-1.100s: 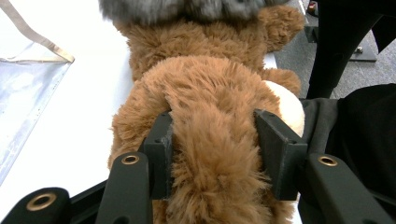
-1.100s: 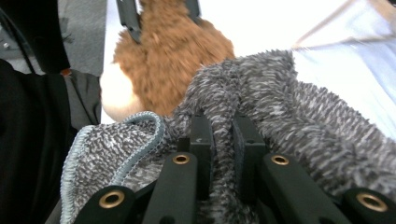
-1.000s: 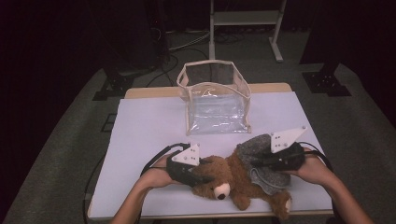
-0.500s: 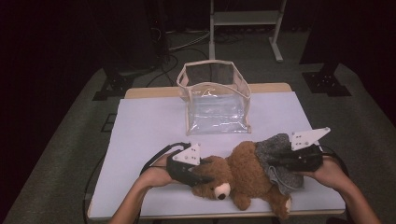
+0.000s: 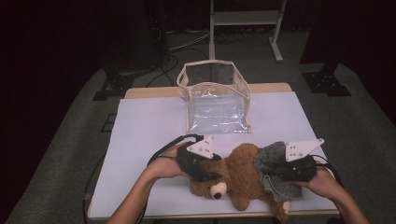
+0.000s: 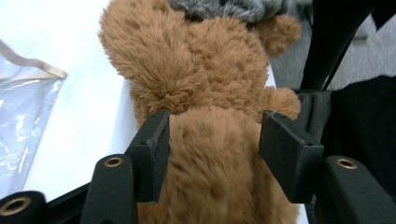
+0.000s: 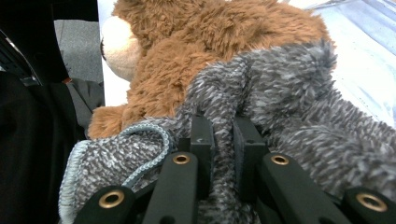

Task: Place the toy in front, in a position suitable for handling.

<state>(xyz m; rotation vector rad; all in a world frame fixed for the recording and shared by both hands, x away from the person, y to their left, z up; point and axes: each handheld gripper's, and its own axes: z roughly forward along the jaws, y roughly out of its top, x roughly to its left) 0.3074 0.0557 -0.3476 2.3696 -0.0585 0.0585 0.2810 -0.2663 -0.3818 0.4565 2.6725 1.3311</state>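
A brown teddy bear (image 5: 238,175) lies near the table's front edge, its head to the left. A grey knitted garment (image 5: 273,163) covers its lower body. My left gripper (image 5: 212,175) straddles the bear's head (image 6: 210,154). Its jaws have just been opening, and the fur sits loosely between the pads (image 6: 156,140). My right gripper (image 5: 266,171) comes in from the right and is shut on a fold of the grey garment (image 7: 280,88), which bunches up between its jaws (image 7: 223,135). The bear's pale muzzle (image 7: 119,44) lies beyond.
A clear plastic bag with beige trim (image 5: 217,100) stands open at the back middle of the white table (image 5: 149,126). A metal stand (image 5: 243,18) and cables sit on the dark floor behind. The table's front edge is just below the bear.
My right gripper has moved right and slightly down, dragging the grey garment along the bear's body towards its legs. My left gripper has shifted a little right and up at the head.
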